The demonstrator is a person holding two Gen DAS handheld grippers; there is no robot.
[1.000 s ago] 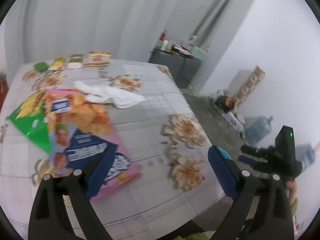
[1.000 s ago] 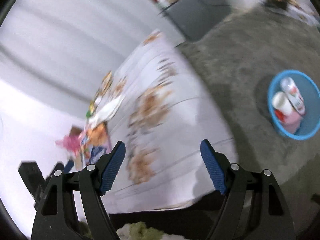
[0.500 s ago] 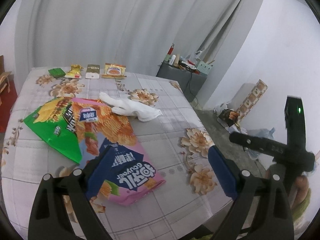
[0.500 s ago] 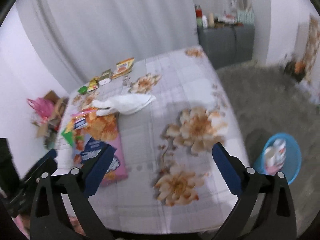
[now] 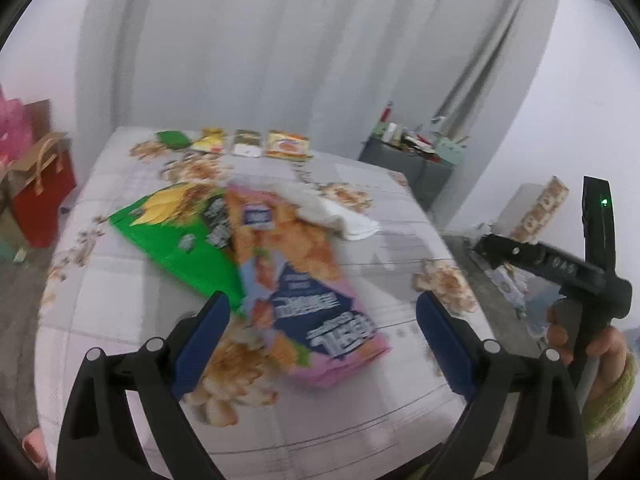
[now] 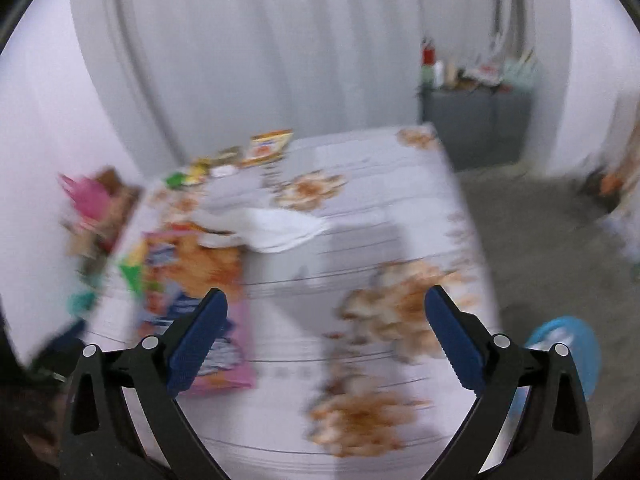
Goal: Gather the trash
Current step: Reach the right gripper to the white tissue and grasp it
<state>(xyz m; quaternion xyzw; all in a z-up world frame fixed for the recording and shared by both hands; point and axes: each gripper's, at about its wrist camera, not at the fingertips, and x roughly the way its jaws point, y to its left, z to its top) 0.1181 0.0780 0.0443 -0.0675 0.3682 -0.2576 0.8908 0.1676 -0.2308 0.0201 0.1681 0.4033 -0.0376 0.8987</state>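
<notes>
2 snack bags (image 5: 276,264) before left claw (image 5: 324,344)

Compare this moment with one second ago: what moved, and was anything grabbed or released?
Only the cameras moved. The right gripper swung from the floor and blue bin back toward the floral-cloth table; the left gripper closed in over the pink snack bag. Nothing was grabbed or released. Both grippers stayed open and empty; the green chip bag and white crumpled tissue lie unmoved.
</notes>
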